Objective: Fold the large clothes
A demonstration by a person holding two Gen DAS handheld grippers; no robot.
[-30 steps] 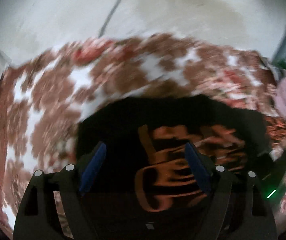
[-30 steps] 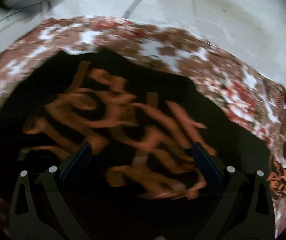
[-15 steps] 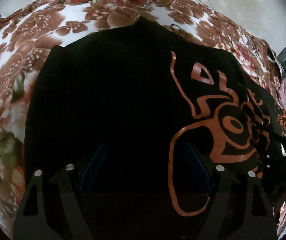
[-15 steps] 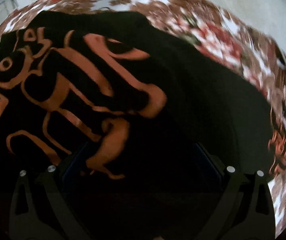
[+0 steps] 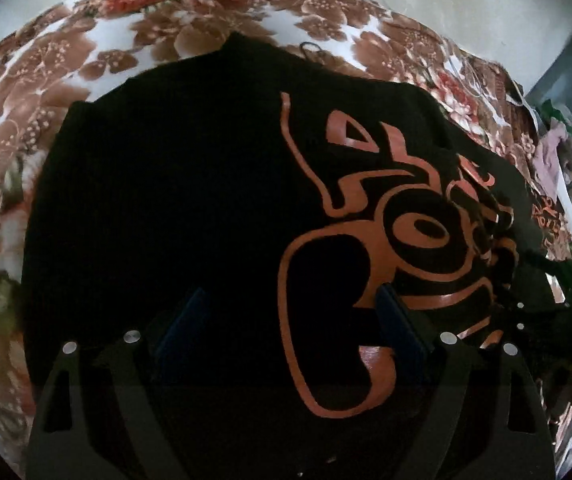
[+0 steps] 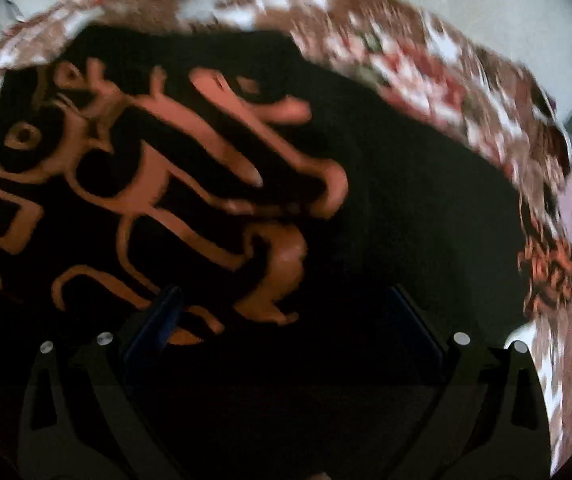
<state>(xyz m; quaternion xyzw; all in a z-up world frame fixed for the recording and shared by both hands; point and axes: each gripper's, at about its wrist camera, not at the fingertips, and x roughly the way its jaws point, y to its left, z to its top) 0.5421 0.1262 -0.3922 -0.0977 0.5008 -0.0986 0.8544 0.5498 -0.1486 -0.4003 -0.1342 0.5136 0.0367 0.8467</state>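
- Step, as I read it: set-up for a fold. Both grippers hover low over the black knit garment with the orange printed graphic (image 5: 189, 208), nothing picked up yet.
- Garment lies spread flat on the brown-and-white floral bedsheet (image 5: 37, 80); sheet shows around its top and left edges in the left wrist view, top and right edges in the right wrist view (image 6: 418, 76).
- Left hand-held gripper (image 5: 292, 334): jaws wide apart, blue pads clear on both sides, fabric lies below and between them but no pinch. Holds nothing.
- Right hand-held gripper (image 6: 288, 320): jaws also spread wide; left blue pad visible, right one lost in the dark cloth. No fabric gripped as far as I can tell. View is motion-blurred.
- Next move, my guess: each gripper needs a hem or side edge, not the mid-panel it sits over now. Slide to an edge, get one jaw under, close, then lift and carry across.
- Materials: cloth matte, soft, dense black, near-zero contrast so creases are hard to read. Print (image 6: 189, 184) is glossy, curvy thick strokes; likely a bit stiffer than the bare fabric.
- Risk: pinching both layers plus bedsheet.
- Pale clothes pile (image 5: 554, 160) at the far right of the bed, well apart.
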